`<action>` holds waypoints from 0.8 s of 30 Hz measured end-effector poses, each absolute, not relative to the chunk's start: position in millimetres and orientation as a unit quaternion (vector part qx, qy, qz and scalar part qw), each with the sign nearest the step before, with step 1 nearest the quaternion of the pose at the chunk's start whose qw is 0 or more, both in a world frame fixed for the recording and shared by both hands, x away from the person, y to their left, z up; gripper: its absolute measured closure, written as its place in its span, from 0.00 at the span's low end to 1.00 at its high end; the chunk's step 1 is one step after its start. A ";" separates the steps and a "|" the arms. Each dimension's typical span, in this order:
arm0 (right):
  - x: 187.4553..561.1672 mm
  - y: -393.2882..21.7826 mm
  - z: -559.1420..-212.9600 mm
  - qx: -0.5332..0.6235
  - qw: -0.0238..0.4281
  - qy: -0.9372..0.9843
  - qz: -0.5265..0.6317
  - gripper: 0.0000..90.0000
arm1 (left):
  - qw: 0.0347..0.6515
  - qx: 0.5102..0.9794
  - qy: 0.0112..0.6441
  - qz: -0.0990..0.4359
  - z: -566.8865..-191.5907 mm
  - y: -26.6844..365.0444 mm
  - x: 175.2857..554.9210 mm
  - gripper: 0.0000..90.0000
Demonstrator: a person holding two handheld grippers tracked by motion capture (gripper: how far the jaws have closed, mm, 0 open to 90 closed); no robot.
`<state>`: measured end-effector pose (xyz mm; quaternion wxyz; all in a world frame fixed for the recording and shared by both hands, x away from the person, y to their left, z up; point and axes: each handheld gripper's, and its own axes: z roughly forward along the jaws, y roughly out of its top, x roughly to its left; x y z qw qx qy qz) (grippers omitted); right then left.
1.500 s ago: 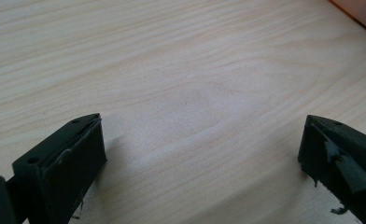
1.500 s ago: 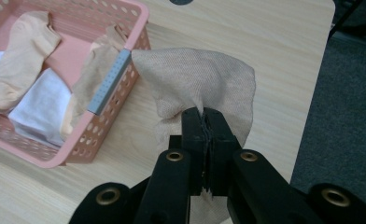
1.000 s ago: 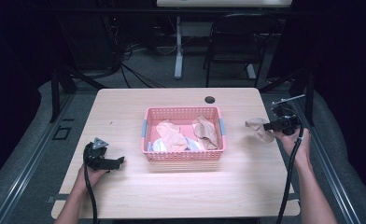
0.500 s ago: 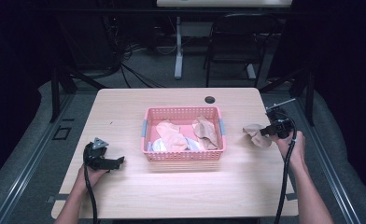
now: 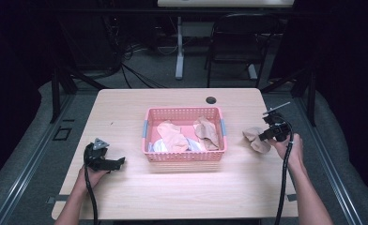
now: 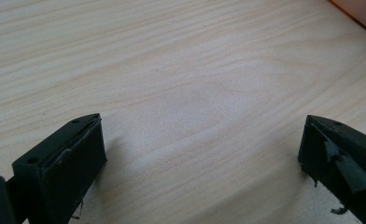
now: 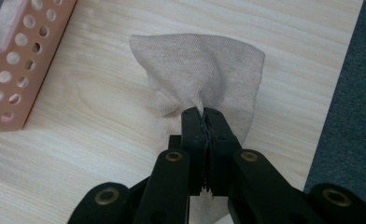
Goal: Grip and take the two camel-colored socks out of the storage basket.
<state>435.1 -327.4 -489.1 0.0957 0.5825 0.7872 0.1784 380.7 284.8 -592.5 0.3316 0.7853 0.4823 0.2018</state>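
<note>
A beige cloth (image 7: 204,74) hangs bunched over the table's right side, just right of the pink basket (image 5: 184,115). My right gripper (image 7: 203,114) is shut on the beige cloth, its jaws pressed together on a fold; from above I see the right gripper (image 5: 265,137) beside the cloth (image 5: 255,139). The basket holds several crumpled cloths (image 5: 175,136) in beige, pink and white. My left gripper (image 5: 114,164) rests low over bare wood at the front left, jaws wide apart with nothing between the fingers (image 6: 73,158).
A small black hole cover (image 5: 211,100) sits in the table (image 5: 126,108) behind the basket. The table's right edge and grey floor (image 7: 349,93) lie close to the held cloth. A corner of the basket (image 7: 20,60) is left of the cloth. Chairs and cables stand beyond the far edge.
My right gripper has carried the beige cloth leftward and nearer, from by the right edge toward the basket. The left gripper has stayed put.
</note>
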 end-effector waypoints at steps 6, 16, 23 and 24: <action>436.0 -327.8 -490.4 0.579 0.086 0.791 0.177 0.98 | 0.332 0.785 0.482 0.202 -592.5 284.8 380.8 0.00; 435.2 -330.6 -488.3 0.580 0.089 0.788 0.188 0.90 | 0.332 0.785 0.482 0.202 -592.5 284.8 380.7 0.00; 432.5 -332.0 -478.7 0.579 0.096 0.783 0.207 0.40 | 0.331 0.786 0.481 0.202 -592.4 285.0 380.8 0.00; 431.7 -331.8 -477.0 0.580 0.096 0.780 0.216 0.34 | 0.331 0.786 0.481 0.202 -592.4 285.0 380.9 0.00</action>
